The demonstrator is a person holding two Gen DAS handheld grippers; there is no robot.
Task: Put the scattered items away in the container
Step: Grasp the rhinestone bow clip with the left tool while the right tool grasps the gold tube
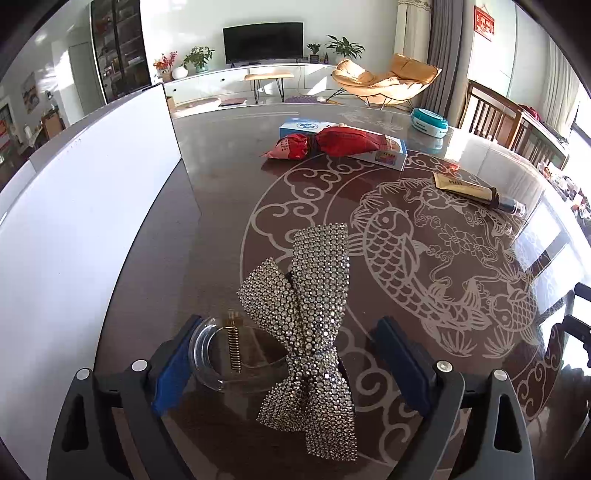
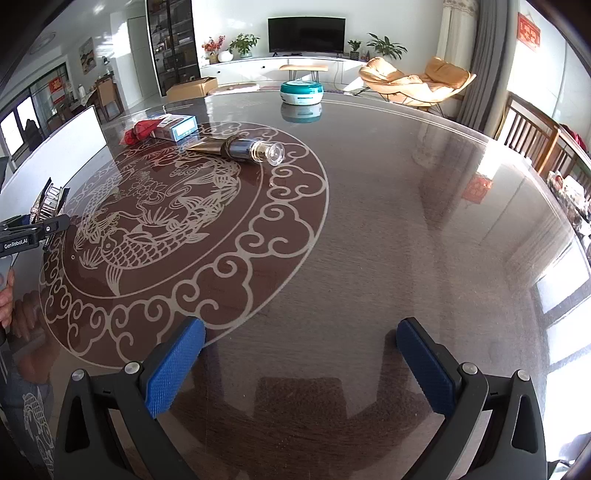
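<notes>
On a glossy patterned table [image 1: 229, 192], the left gripper [image 1: 291, 354] is sitting released around a rhinestone bow hair clip [image 1: 314, 325], while the right gripper [image 2: 301, 358] is hovering released and empty

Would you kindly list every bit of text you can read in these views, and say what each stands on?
"GenRobot.AI": side of the left gripper.
"HIH": gold tube, as far as legible.
Blue box, red packet, teal tub, red wall hanging: print too small or blurred.

Silver rhinestone bow [image 1: 314, 332], red packet [image 1: 325, 142]
</notes>
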